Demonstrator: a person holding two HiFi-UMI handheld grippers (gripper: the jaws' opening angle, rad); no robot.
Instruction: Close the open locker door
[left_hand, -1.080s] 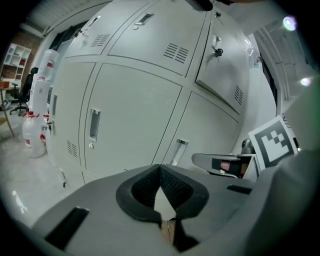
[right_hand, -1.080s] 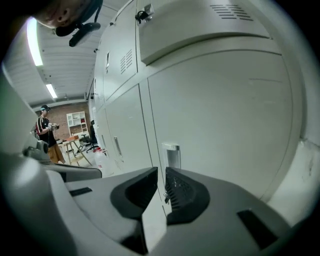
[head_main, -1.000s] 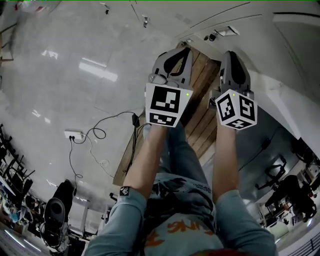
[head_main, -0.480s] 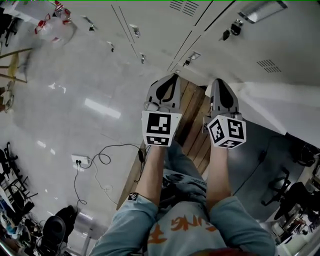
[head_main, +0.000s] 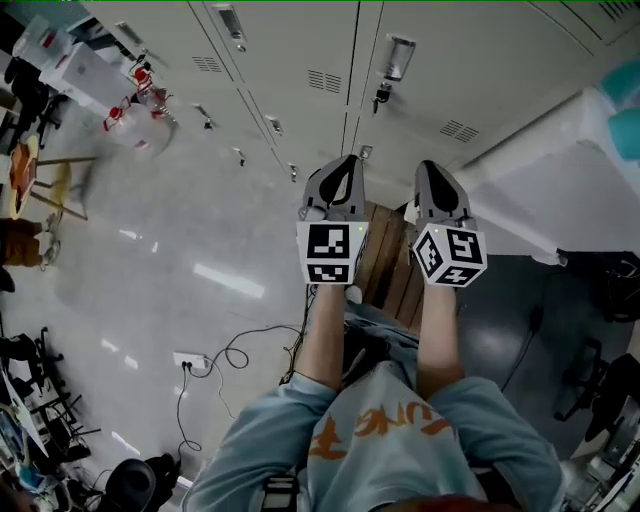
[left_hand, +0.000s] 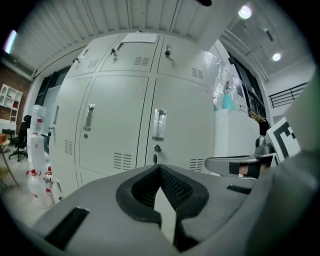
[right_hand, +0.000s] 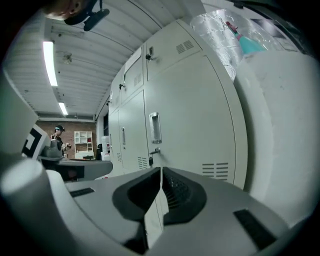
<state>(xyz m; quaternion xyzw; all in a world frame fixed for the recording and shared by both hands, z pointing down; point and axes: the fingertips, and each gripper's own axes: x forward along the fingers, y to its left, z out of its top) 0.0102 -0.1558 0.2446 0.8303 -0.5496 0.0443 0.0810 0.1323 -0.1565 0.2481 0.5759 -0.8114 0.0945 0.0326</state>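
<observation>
A bank of pale grey lockers (head_main: 300, 50) fills the top of the head view, and every door I can see lies flush. My left gripper (head_main: 343, 165) and right gripper (head_main: 430, 172) are held side by side at the same height, pointing at the lockers and well short of them. Straight ahead of the left gripper (left_hand: 160, 168) is a locker door with a recessed handle (left_hand: 159, 124); its jaws meet at the tips with nothing between them. The right gripper (right_hand: 160, 170) is shut and empty too, facing that door's handle (right_hand: 155, 127) and lock.
A wooden pallet (head_main: 388, 262) lies on the floor under my hands. A white block (head_main: 560, 180) juts out on the right, with a plastic bag (right_hand: 222, 32) on top. Water jugs (head_main: 140, 122) stand at the left, a power strip with cable (head_main: 192, 362) on the floor.
Both grippers have risen together, and the head view has tilted up, so more of the lockers show. The jaws look the same.
</observation>
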